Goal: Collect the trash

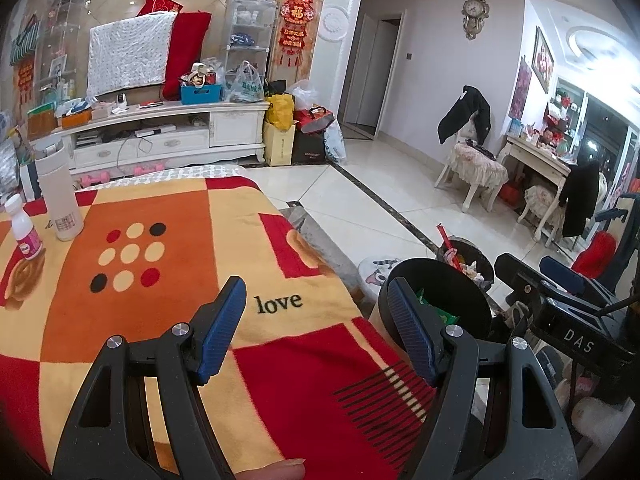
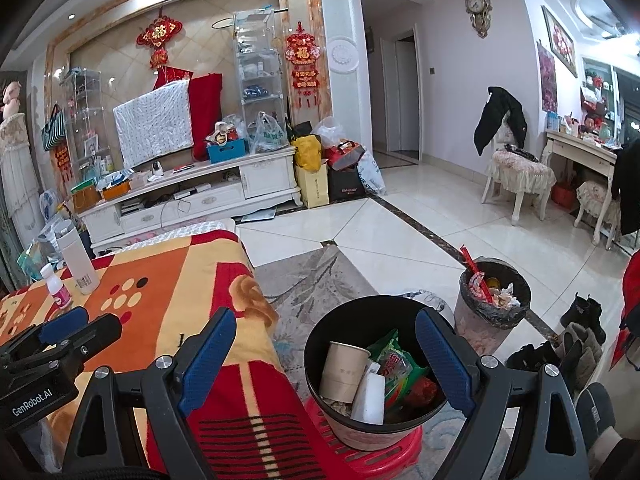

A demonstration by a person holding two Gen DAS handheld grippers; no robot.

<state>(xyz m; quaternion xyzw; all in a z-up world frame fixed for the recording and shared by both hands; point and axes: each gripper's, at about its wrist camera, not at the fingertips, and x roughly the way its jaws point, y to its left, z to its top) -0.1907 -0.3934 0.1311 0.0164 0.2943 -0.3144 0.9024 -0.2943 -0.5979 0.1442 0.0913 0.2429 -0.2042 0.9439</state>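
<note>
A black bin (image 2: 316, 344) stands on a red stool (image 2: 384, 454) beside the table. It holds a paper cup (image 2: 343, 368), a white cup (image 2: 370, 398) and a green wrapper (image 2: 394, 360). My right gripper (image 2: 326, 344) hovers open just above and before the bin, with nothing between its blue pads. My left gripper (image 1: 316, 320) is open over the blanket-covered table (image 1: 160, 300), empty. On the table's far left stand a white flask (image 1: 60, 196) and a small pink-labelled bottle (image 1: 24, 232). The black bin (image 1: 460, 280) shows behind my left gripper's right finger.
A second bin with a black liner (image 2: 494, 300), full of rubbish, stands on the tiled floor to the right. Shoes (image 2: 580, 332) lie beyond it. A white TV cabinet (image 2: 192, 196), bags and chairs line the walls. A person's fingertip (image 1: 280, 470) shows at the bottom edge.
</note>
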